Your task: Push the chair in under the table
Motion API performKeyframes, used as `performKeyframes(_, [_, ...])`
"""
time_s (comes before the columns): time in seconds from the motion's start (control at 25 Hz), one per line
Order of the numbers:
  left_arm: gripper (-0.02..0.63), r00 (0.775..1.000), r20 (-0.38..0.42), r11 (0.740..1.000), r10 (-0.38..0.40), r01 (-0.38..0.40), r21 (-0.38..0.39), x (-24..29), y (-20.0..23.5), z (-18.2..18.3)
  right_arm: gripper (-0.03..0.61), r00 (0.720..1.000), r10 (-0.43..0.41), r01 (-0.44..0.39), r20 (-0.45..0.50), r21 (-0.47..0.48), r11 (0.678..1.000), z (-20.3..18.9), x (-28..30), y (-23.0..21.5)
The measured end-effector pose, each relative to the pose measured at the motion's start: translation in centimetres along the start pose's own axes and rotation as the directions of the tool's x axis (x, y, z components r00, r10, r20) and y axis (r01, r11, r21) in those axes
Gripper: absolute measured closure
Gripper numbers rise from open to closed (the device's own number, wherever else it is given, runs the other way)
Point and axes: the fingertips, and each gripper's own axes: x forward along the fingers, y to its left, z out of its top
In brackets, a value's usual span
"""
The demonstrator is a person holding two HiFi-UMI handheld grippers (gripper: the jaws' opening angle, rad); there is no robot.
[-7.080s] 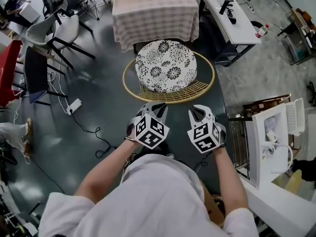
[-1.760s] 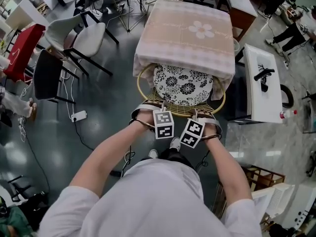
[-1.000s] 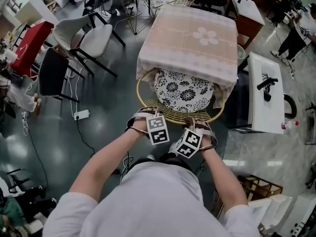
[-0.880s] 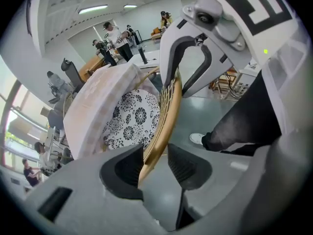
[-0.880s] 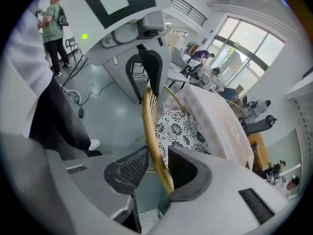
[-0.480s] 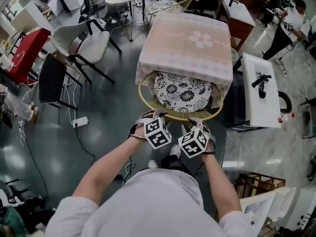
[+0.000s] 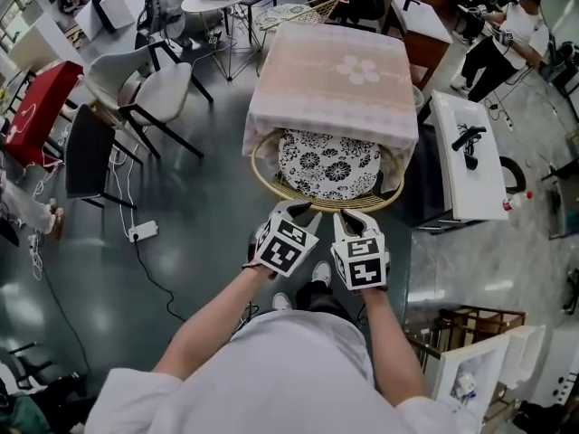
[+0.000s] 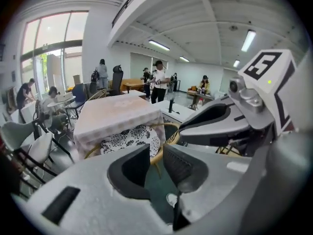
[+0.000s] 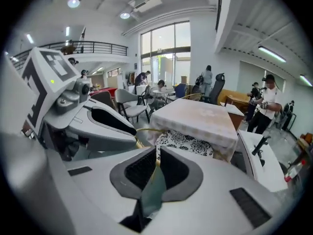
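Note:
The wicker chair, with a gold rim (image 7: 268,179) and a floral cushion (image 7: 327,161), stands mostly tucked under the table with the pink cloth (image 7: 330,75). Both grippers hover above the floor just in front of the rim and touch nothing. My left gripper (image 7: 297,208) (image 8: 156,153) has just been closing and still shows a gap with nothing in it. My right gripper (image 7: 355,215) (image 9: 157,153) is empty, its jaws a thin slit apart. The cushion (image 8: 129,138) (image 9: 183,141) and table (image 8: 115,116) (image 9: 200,116) lie ahead in both gripper views.
Grey chairs (image 7: 145,70) and a black chair (image 7: 86,147) stand to the left. A power strip with its cable (image 7: 140,231) lies on the floor. A white side table (image 7: 466,156) is right of the chair. A person (image 7: 502,48) stands at the far right.
The chair has gone from standing clear of the table to sitting under it. Both grippers have since come off the rim, risen and rolled, so their marker cubes face up.

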Motion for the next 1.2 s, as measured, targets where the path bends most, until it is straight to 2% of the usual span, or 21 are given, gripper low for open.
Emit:
performKeyframes(0.16, [0.604, 0.995, 0.097, 0.998, 0.03, -0.025, -0.054, -1.9, -0.5, 1.8, 0.575, 0.999, -0.002, -0.003, 0.051, 0.096, 0.995, 0.9, -1.5, 0.7])
performKeyframes(0.36, [0.607, 0.986, 0.164, 0.99, 0.039, -0.015, -0.141, -3.4, -0.8, 2.9, 0.575, 0.994, -0.02, 0.003, 0.108, 0.148, 0.989, 1.7, -2.8, 1.2])
performKeyframes(1.2, [0.607, 0.984, 0.172, 0.989, 0.035, -0.009, -0.147, -4.6, -1.3, 3.0, 0.575, 0.991, -0.006, -0.017, 0.135, 0.171, 0.985, 2.5, -3.6, 2.8])
